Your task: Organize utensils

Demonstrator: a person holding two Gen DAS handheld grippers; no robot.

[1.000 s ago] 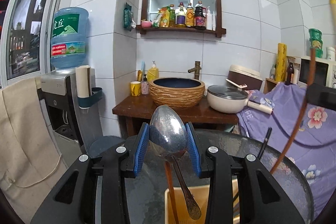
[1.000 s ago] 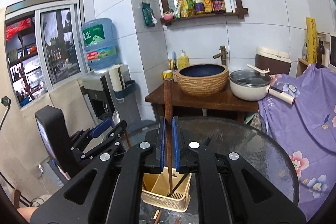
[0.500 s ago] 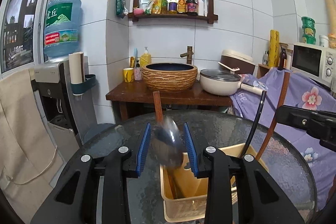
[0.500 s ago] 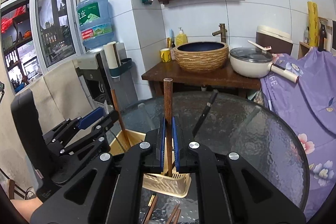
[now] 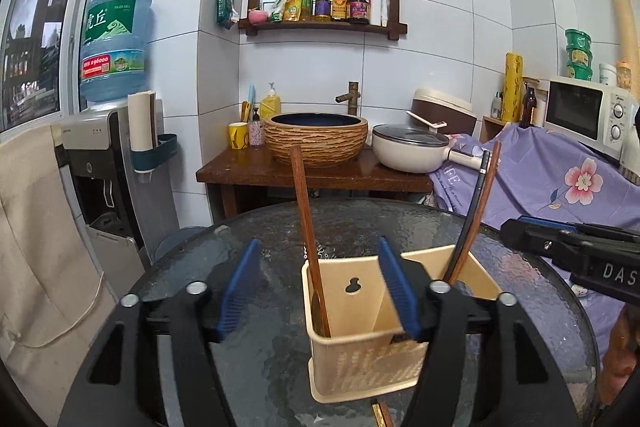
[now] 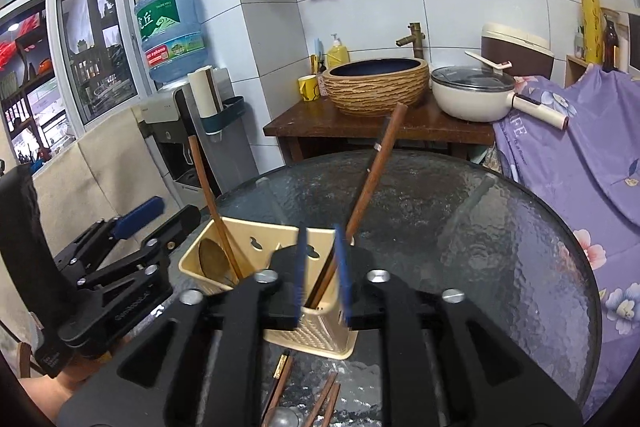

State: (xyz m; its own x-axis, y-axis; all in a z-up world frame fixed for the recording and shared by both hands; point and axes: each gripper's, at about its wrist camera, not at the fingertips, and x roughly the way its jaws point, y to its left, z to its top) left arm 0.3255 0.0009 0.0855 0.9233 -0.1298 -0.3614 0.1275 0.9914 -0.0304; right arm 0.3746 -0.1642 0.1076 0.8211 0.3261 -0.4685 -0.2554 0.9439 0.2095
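I am just letting go with both claws. A second ago my left claw (image 5: 316,293) was clenched on a metal spoon held high; now its jaws are standing wide apart with nothing between them, and the spoon is no longer in its grip, so I judge it has dropped into the caddy (image 5: 360,359), though I cannot pick it out inside. My right claw (image 6: 322,277) was pinching a wooden stick (image 6: 372,183) half a second ago; now its jaws are parted and the stick is leaning free in the right compartment of the caddy, beside a black utensil (image 5: 472,215). The wooden spoon (image 5: 306,235) is standing in the left compartment, bowl down, tilted toward the far wall.

That is meaning two more pieces are sorted and both claws are free. On the glass tabletop (image 6: 480,227), just in front of the caddy, a few chopsticks (image 6: 326,401) and what looks like a round metal spoon end (image 6: 284,417) are lying loose, so I am judging the job unfinished and those are calling for the next pick
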